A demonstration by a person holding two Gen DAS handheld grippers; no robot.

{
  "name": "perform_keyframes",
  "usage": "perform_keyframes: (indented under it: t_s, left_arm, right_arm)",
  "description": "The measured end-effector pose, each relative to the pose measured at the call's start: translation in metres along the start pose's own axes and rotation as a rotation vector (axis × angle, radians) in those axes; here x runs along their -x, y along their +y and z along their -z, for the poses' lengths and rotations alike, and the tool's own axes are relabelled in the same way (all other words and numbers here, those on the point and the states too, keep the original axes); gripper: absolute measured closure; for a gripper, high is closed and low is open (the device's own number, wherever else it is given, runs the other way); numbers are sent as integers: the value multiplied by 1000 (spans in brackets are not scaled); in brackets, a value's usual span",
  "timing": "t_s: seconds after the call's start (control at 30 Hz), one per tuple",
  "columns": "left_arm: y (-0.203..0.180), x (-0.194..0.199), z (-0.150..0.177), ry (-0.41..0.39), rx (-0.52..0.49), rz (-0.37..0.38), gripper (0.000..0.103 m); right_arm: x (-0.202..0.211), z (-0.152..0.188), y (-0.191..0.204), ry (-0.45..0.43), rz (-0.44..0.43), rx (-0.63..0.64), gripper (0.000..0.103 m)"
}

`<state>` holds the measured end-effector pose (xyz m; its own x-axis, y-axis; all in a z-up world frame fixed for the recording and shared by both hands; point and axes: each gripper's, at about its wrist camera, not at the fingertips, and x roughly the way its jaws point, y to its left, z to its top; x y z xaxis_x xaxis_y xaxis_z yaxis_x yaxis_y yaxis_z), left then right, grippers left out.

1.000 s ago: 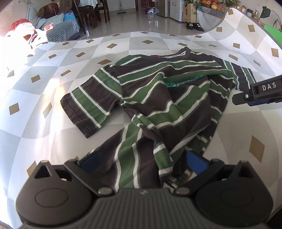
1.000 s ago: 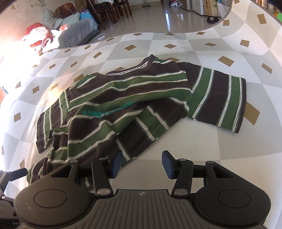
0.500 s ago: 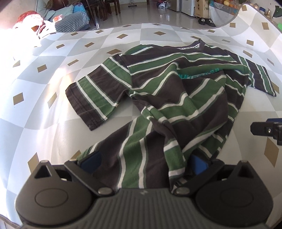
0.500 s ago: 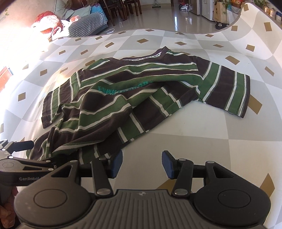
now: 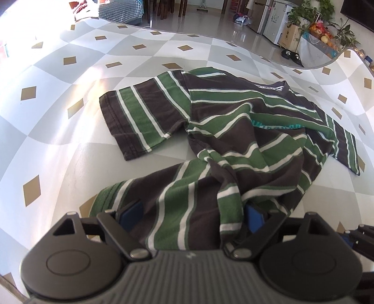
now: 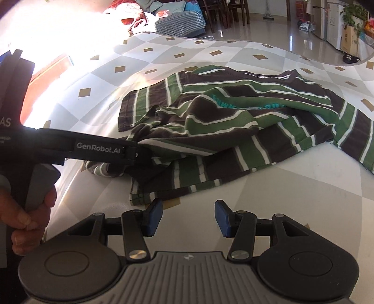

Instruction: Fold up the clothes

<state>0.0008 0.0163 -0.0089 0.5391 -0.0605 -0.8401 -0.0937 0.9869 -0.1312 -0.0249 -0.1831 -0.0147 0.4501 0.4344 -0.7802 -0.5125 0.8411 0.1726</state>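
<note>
A brown, green and white striped T-shirt (image 5: 233, 140) lies crumpled on the checked cloth surface (image 5: 58, 131), collar at the far side, one sleeve spread to the left. My left gripper (image 5: 191, 217) sits over the shirt's near bunched hem. Its jaws are closing with that cloth between the blue pads (image 5: 129, 215), which do not visibly press it. In the right wrist view the left gripper (image 6: 138, 152) reaches in from the left into the shirt (image 6: 233, 131), a hand (image 6: 28, 217) on its grip. My right gripper (image 6: 188, 218) stands half open and empty just short of the hem corner (image 6: 140, 198).
The grey and white checked surface with gold diamonds (image 6: 292, 187) spreads all round the shirt. Beyond its far edge lie a shiny floor (image 5: 210, 21), chairs, a fridge (image 5: 273, 21) and potted plants. Strong sunlight washes out the far left.
The right gripper has swung left toward the shirt's near hem, bringing the left gripper and hand into its view. The left view has rolled, and its pads stand slightly closer around the cloth.
</note>
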Motion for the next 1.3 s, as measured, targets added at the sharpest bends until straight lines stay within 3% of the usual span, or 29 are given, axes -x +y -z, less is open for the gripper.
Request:
perform_keyframes:
  t_s: [0.3, 0.73, 0.9, 1.1, 1.3]
  left_arm:
    - [1, 0, -3, 2, 15, 7, 14]
    - [6, -4, -4, 19, 45, 17, 14]
    - [8, -1, -5, -7, 65, 5, 14]
    - [12, 8, -7, -58, 82, -29, 14]
    - [24, 18, -11, -107, 134, -77, 14]
  right_arm:
    - [-21, 2, 42, -33, -32, 177, 55]
    - [-45, 3, 56, -85, 3, 283, 54]
    - [-44, 1, 53, -84, 38, 274, 86]
    - [-21, -4, 47, -136, 68, 245, 92]
    - [31, -9, 27, -230, 125, 178, 92]
